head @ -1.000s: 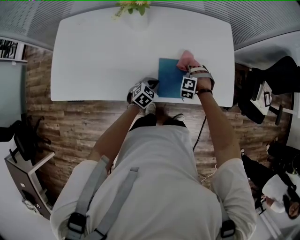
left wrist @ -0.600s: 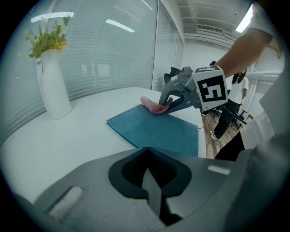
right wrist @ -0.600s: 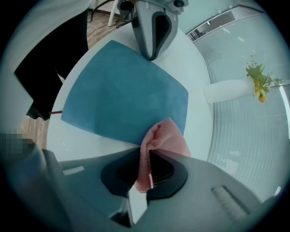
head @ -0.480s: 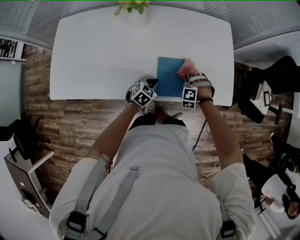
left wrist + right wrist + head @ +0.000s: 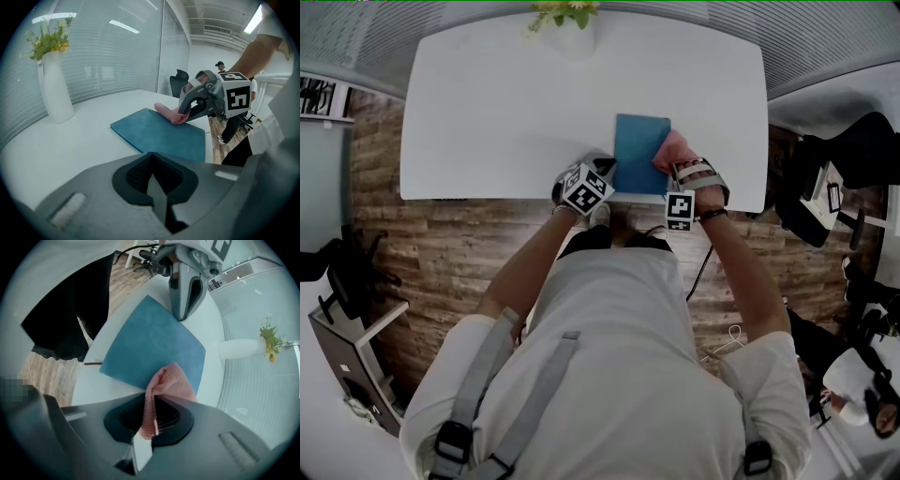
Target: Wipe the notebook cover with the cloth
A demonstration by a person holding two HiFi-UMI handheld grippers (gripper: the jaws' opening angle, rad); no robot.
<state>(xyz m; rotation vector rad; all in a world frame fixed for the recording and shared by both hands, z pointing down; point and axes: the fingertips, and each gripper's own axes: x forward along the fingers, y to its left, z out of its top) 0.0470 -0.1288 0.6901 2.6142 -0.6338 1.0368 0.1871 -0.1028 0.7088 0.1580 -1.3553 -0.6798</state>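
A blue notebook (image 5: 637, 150) lies flat near the front edge of the white table (image 5: 487, 112). My right gripper (image 5: 675, 169) is shut on a pink cloth (image 5: 671, 148), which rests on the notebook's right edge. In the right gripper view the cloth (image 5: 166, 383) hangs bunched from the jaws over the notebook (image 5: 150, 343). My left gripper (image 5: 605, 171) is shut with nothing in it, its tip down on the notebook's near-left corner. The left gripper view shows the notebook (image 5: 159, 133), the cloth (image 5: 171, 116) and the right gripper (image 5: 206, 96) beyond it.
A white vase with yellow flowers (image 5: 572, 26) stands at the table's far edge, well away from the notebook. The table's front edge runs just below both grippers, over a wood floor (image 5: 487, 244). A dark office chair (image 5: 853, 155) stands to the right.
My right gripper has drawn the cloth toward me along the notebook's right side, from its far corner toward the near edge. The left gripper has stayed put.
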